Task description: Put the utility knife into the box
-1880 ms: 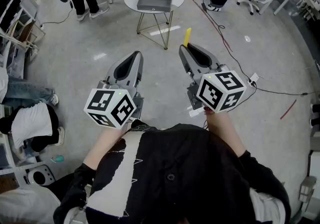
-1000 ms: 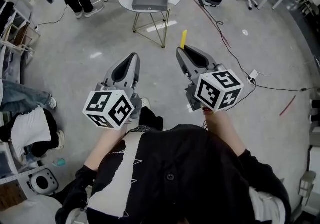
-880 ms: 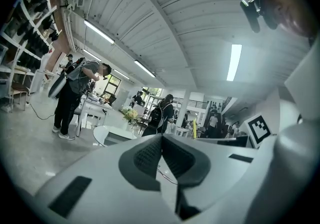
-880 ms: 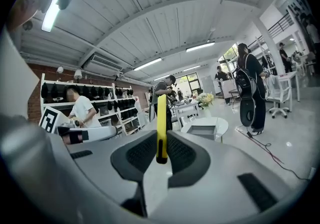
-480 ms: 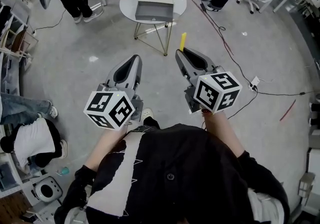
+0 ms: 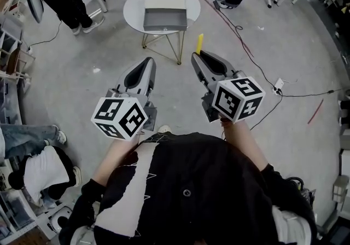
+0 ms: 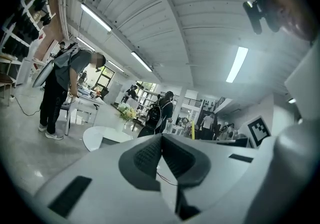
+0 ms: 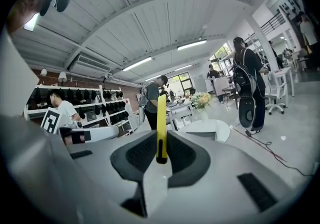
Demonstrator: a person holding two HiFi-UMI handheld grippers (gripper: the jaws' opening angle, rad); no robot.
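My left gripper (image 6: 145,66) has its jaws pressed together on nothing. Far ahead, between my two grippers, one grey box (image 6: 164,18) sits on one round counter (image 6: 131,14). My right gripper (image 6: 199,58) clamps the one yellow knife (image 8: 161,118) upright.

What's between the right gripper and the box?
Head view: only floor and the table's rim separate the right gripper, holding the utility knife, from the box.
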